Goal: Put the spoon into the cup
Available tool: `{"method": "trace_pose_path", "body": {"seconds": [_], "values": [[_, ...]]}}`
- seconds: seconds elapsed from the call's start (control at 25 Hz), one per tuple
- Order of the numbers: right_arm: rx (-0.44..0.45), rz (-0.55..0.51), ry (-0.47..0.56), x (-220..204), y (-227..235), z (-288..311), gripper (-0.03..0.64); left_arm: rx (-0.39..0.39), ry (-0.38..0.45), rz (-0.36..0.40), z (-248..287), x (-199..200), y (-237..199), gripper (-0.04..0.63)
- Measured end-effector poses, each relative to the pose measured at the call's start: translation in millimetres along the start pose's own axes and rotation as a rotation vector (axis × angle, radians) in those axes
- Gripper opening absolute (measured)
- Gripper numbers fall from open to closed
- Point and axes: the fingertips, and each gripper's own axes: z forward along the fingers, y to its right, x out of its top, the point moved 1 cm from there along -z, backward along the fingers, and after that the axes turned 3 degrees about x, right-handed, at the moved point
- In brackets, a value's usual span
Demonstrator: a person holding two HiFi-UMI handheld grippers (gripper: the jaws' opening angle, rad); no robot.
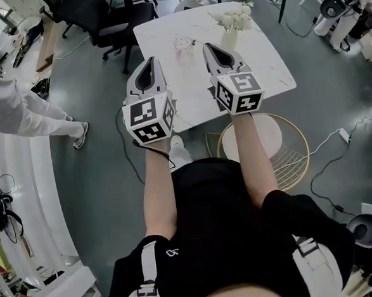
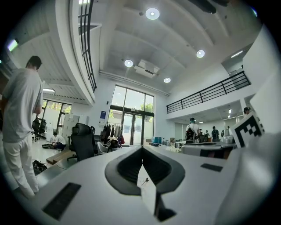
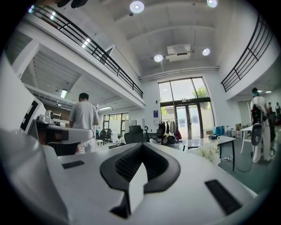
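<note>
I hold both tools over the near edge of the white worktop (image 1: 266,69), side by side and pointing away from me. My left tool (image 1: 150,60) is clenched, its dark pads meet at the tip and grasp nothing. My right tool (image 1: 206,46) is the same, jaws together with nothing between them.

The cup (image 1: 183,44), of clear glass, stands on the worktop just beyond the tips of the two tools, between them. At its right rim there is a thin dark piece which I take for the spoon (image 1: 193,42). It is too small in the head view for me to tell whether it stands inside the cup or lies on the worktop touching it. A vase of white flowers (image 1: 231,21) stands near, to the right of the cup.

So the scene fits two stages – the spoon waiting beside the cup to be picked up, or the spoon already in the cup and my tools drawn back. In my judgement, a closer look at the cup's rim is needed before any move is decided.
</note>
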Motion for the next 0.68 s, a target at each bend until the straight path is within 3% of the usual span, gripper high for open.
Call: {"method": "trace_pose_path", "body": {"seconds": [0.68], "values": [[0.057,-0.058,-0.023,-5,-13,4,0.006,-0.014,-0.017,-0.022,7,-11,-4,0.017]]}}
